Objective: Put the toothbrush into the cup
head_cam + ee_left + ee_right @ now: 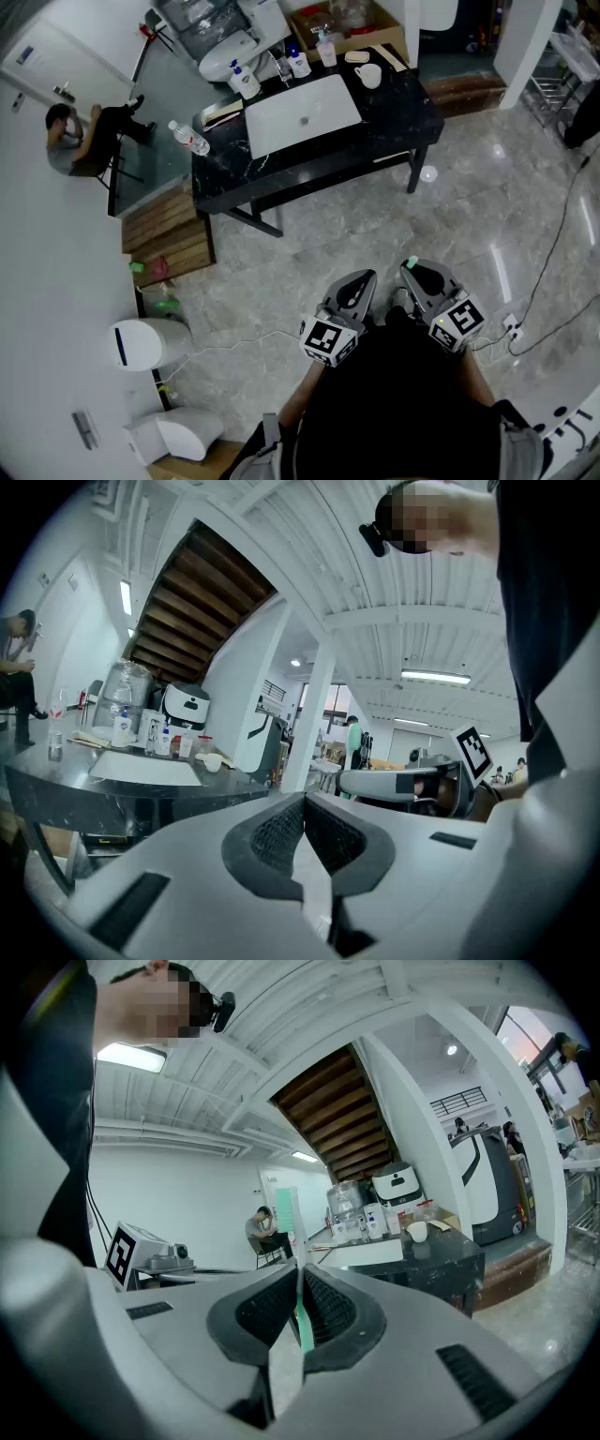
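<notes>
The right gripper (298, 1290) is clamped on the green toothbrush (304, 1324). The left gripper (302, 810) is pressed together on nothing. Both are well apart from the black tabletop (403, 117), where the white cup (367, 75) stands beside a white basin (302, 112), pump bottles (244, 82) and a water bottle (190, 139).

Indoor, evenly bright, white light. Head view: sharp in the middle, strong fisheye bend toward the edges. The glossy floor (497, 272) shows streaky glare, and the black counter (412, 112) reads dark with little detail and a soft shadow beneath. Left gripper view: ceiling tube light (436, 677) blown out, black vignette in the corners, fingers (277, 836) close to the lens and slightly soft. Right gripper view: ceiling panel (131, 1057) overexposed, same curved edges and dark corners, background fairly sharp.
</notes>
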### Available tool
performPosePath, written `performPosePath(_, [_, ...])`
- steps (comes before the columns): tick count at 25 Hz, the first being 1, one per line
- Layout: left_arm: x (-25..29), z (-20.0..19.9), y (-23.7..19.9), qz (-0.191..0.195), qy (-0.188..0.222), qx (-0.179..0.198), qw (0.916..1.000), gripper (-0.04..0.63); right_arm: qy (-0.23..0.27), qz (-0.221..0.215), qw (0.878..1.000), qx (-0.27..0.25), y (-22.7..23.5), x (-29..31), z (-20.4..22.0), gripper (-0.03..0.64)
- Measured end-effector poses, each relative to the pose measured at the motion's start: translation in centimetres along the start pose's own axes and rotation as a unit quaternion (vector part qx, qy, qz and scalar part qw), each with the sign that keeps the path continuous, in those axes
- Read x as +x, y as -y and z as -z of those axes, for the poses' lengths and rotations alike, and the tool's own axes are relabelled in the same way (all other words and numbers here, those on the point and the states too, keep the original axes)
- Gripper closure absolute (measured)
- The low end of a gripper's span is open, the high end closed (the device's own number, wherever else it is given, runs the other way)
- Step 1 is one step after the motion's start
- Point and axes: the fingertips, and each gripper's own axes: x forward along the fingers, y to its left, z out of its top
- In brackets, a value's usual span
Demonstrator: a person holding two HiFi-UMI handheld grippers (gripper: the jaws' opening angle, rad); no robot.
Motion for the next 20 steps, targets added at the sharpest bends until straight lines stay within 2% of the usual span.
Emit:
performPosePath(5, [-0.5,-0.1,-0.6,-0.017,-0.008,0.002,0.9998,0.588,-0.002,-0.013,1.000,0.002,-0.2,0.4,-0.4,0.584])
performPosePath(20, [1.6,0.0,0.7,-0.001,-0.020,-0.001,0.9998,0.588,-0.011,0.000,1.000,0.028,1.8,-0.6,0.1,0.584])
